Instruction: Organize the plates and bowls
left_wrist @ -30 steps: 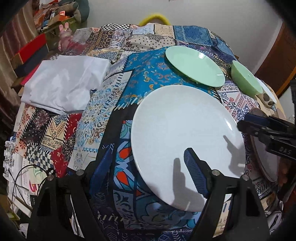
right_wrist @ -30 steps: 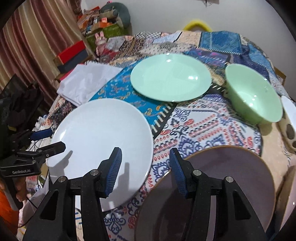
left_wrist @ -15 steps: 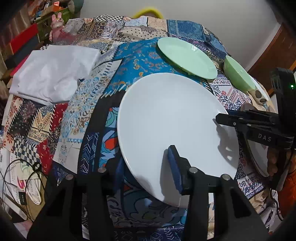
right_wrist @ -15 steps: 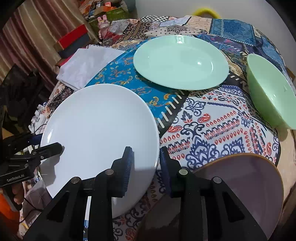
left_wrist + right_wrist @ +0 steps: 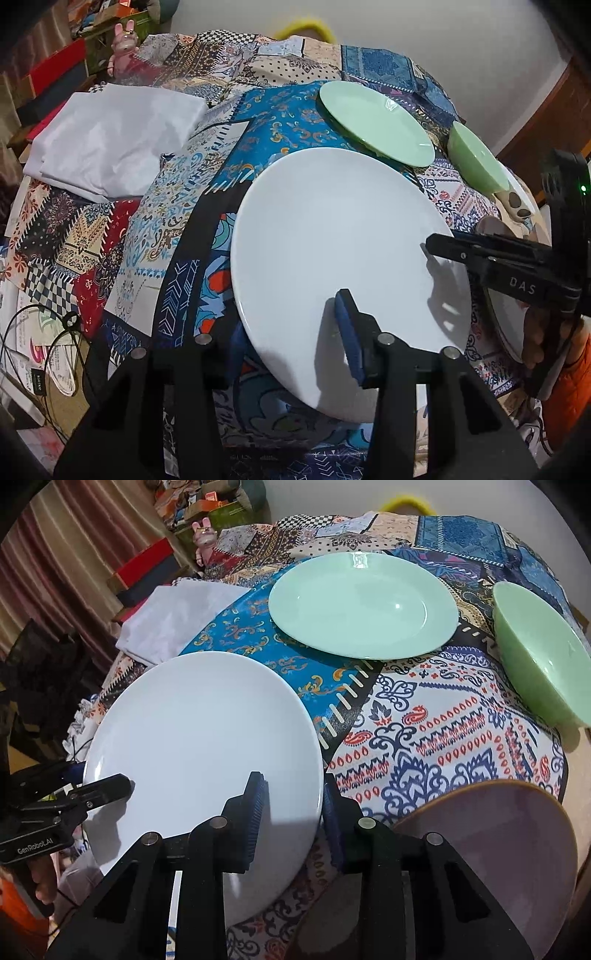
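White plate (image 5: 332, 236): large and plain, lying on the patchwork cloth (image 5: 155, 229) near the front of the bench, its near edge raised a little off the cloth.
Left tool (image 5: 291, 336): closed on the white plate's near rim, one blue pad on top of the plate, the other under the rim and mostly hidden.
Right tool (image 5: 291, 812): clamped on the opposite rim of the same plate, one pad over the plate, the other just outside and below its edge.
Green plate (image 5: 364, 603): pale green, flat on the cloth beyond the white plate, apart from it.
Green bowl (image 5: 535, 653): upright, to the right of the green plate, close beside it but not touching.
Mauve plate (image 5: 491, 845): brown-rimmed, at the right front, just beside the right tool and partly behind it.
White cloth (image 5: 114, 136): folded, at the far left of the bench, well apart from the dishes.
Pink figure (image 5: 125, 37): small, with rabbit ears, at the far left corner.
Hand (image 5: 535, 339): wrapped round the right tool's handle, an orange sleeve (image 5: 569, 391) below it.
Cables (image 5: 40, 343): black, lying over papers off the left front edge.
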A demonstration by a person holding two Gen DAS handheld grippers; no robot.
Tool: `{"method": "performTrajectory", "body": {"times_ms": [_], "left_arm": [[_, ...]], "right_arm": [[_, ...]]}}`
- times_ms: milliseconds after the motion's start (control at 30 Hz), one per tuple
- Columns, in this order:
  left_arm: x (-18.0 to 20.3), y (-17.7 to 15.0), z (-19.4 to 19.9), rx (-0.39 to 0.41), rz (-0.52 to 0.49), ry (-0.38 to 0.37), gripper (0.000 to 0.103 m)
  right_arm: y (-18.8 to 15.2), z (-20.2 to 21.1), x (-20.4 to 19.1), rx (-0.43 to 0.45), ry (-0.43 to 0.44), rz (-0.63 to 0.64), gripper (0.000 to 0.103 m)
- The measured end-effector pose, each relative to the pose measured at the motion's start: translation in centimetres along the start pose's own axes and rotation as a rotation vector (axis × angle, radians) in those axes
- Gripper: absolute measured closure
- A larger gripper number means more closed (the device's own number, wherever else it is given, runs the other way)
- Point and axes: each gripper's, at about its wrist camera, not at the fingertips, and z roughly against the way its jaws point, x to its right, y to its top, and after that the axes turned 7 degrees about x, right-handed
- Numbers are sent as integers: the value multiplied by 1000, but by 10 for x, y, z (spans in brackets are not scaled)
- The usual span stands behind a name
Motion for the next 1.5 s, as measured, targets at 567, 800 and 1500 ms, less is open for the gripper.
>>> {"method": "performTrajectory", "body": {"times_ms": [567,800,1500], "left_arm": [[27,12,39,73,-23,-26,58],[54,16,54,106,-65,-52,58],[144,11,54,97,-194,-125,58]], "right_arm": [[1,52,-3,142,-8,-20,75],[-4,78,5,197,-25,-42,75],[-46,141,60,281,-103,-139,75]]}}
